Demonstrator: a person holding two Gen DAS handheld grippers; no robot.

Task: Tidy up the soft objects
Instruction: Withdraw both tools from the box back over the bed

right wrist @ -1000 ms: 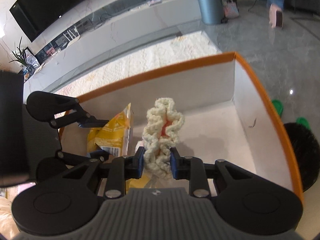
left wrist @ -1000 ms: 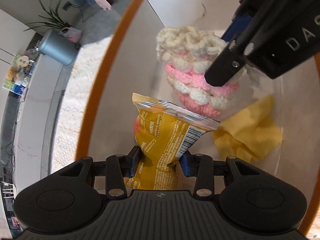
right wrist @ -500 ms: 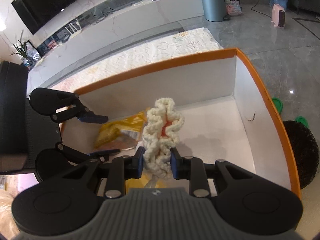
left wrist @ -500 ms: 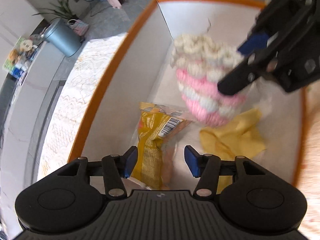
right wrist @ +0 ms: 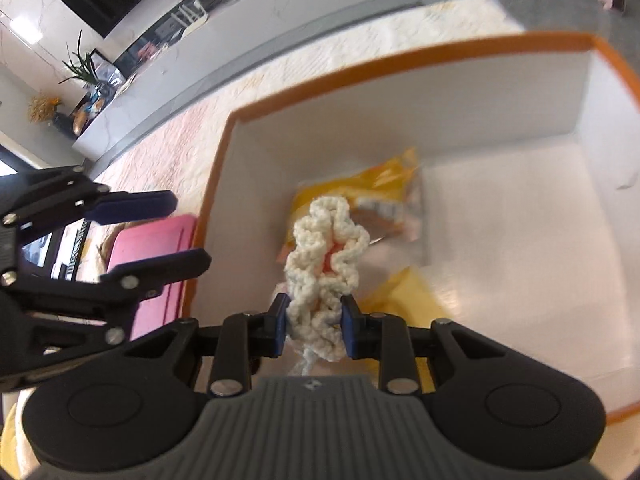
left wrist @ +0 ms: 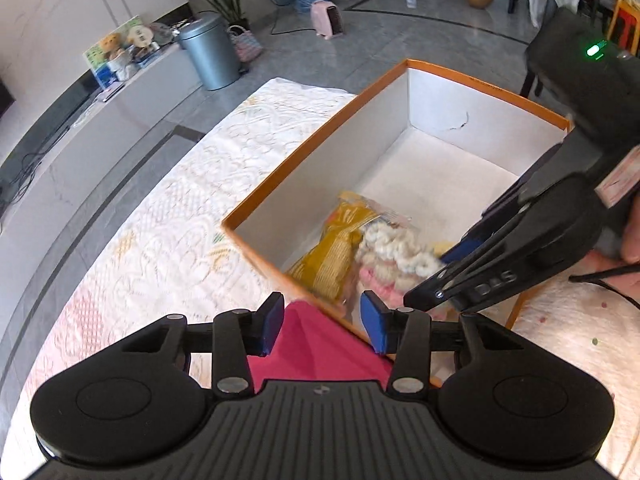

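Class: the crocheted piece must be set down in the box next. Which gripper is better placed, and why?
Right. The right gripper already clamps the crocheted piece over the box; the left gripper is empty, outside it.

Left gripper (left wrist: 322, 322) angles downward, jaws empty and closing. Right gripper (right wrist: 314, 326) tilts down too, jaws clamped tight.

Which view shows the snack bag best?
Neither is clean. The left wrist view shows more: the snack bag lying in the box, blurred. In the right wrist view the crochet piece covers much of it.
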